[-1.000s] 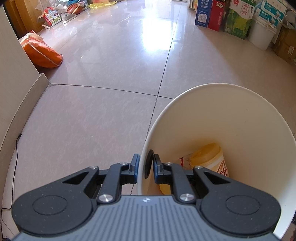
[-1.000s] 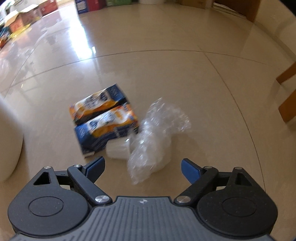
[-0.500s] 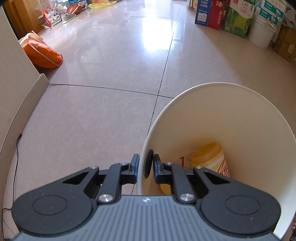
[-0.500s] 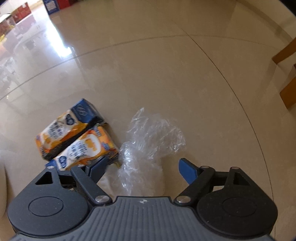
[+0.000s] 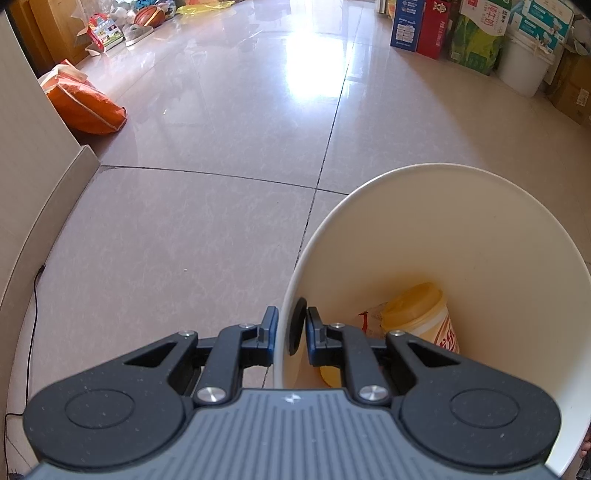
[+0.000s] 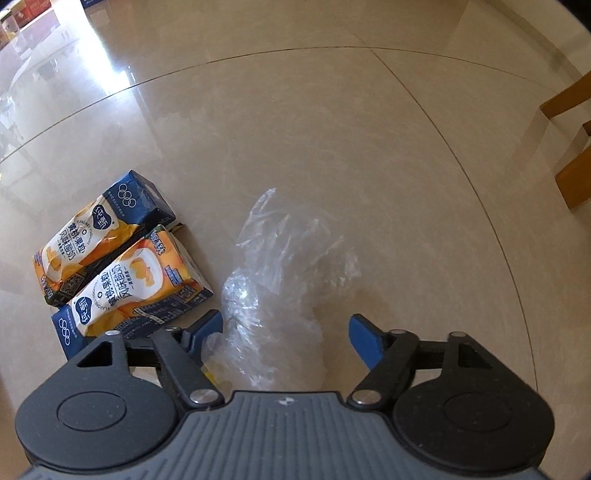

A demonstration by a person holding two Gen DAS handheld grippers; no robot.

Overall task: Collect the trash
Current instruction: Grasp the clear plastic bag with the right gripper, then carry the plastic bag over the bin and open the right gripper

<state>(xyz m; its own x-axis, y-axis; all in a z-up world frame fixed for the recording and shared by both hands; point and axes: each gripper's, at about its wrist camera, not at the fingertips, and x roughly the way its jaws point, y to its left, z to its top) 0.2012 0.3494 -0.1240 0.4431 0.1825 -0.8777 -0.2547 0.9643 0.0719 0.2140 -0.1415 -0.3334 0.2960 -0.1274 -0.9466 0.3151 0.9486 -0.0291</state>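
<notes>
Left wrist view: you are holding the left gripper [image 5: 291, 330] pitched steeply down toward the floor [image 5: 207, 229], its jaws pinched tight on the near wall of the white bin [image 5: 461, 236], one finger outside and one inside the rim. The bin is tilting toward the camera, so its inside is showing: a yellow-lidded cup [image 5: 421, 314] is lying at the bottom against the wall, with a scrap of white and red wrapper [image 5: 369, 319] beside it. An orange bag [image 5: 85, 105] is sitting against the wall at the left edge of the floor, and boxes [image 5: 421, 26] and a white bucket [image 5: 522, 68] are lining the far right edge. None of the loose trash is showing here.

Right wrist view: you are pointing the right gripper [image 6: 286, 332] almost straight down at the floor, jaws partly apart and just now closing. The crumpled clear plastic bag [image 6: 280, 280] is lying on the tile between the fingers; the left fingertip [image 6: 207, 326] is at its edge, the right one is standing clear of it, so nothing is gripped. Two orange-and-blue yogurt cartons [image 6: 118, 266] are lying side by side, touching, just left of the bag. A wooden furniture leg [image 6: 572, 147] is showing at the right edge. The bin is out of this view.
</notes>
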